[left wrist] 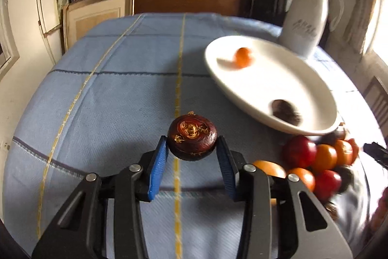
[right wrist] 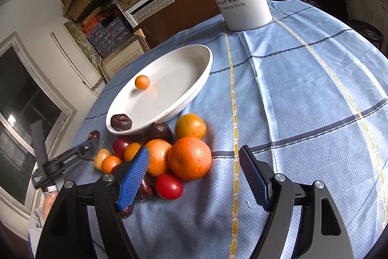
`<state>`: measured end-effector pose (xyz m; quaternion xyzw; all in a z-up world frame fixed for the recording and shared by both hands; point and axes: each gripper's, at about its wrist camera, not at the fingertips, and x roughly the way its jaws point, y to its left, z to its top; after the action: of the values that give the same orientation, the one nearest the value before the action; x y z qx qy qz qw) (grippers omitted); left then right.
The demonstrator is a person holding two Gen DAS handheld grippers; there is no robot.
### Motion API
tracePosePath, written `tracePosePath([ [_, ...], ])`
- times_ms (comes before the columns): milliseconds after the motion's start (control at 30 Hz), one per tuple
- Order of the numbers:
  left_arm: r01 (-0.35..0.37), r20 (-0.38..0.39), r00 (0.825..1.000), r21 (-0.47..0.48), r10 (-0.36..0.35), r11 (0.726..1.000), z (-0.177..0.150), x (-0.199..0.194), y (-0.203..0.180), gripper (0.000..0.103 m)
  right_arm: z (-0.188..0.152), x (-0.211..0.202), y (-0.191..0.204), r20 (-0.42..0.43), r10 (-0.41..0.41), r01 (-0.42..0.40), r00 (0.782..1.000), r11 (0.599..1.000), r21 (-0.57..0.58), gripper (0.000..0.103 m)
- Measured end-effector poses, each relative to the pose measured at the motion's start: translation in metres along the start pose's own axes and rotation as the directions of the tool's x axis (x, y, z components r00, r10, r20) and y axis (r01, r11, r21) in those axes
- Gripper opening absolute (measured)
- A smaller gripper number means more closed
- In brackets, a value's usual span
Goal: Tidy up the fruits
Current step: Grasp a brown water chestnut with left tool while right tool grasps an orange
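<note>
Mangosteen (left wrist: 192, 136) sits clamped between your left tool's (left wrist: 192, 149) blue pads, above the blue tabletop (left wrist: 109, 101). Your right tool (right wrist: 194, 176) hangs wide and empty near the fruit pile (right wrist: 169, 152) beside the white plate (right wrist: 194, 89).

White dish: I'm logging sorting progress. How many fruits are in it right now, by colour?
Orange fruit: 1
Dark brown fruit: 1
Total in the white dish: 2
</note>
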<state>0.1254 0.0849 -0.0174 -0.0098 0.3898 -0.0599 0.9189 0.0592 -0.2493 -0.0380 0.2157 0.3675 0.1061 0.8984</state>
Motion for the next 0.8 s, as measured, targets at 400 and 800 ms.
tracePosePath([
  [400,0.119,0.027,0.992,0.010,-0.119,0.993,-0.026,-0.035,-0.013,0.041,0.001,0.026,-0.008,-0.105,0.062,-0.056,0.993,0.996,0.066,0.059],
  [800,0.112,0.009,0.994,0.026,-0.112,0.993,-0.026,-0.028,-0.020,0.041,0.002,0.025,0.004,-0.082,0.065,-0.064,0.995,0.998,0.016,0.044],
])
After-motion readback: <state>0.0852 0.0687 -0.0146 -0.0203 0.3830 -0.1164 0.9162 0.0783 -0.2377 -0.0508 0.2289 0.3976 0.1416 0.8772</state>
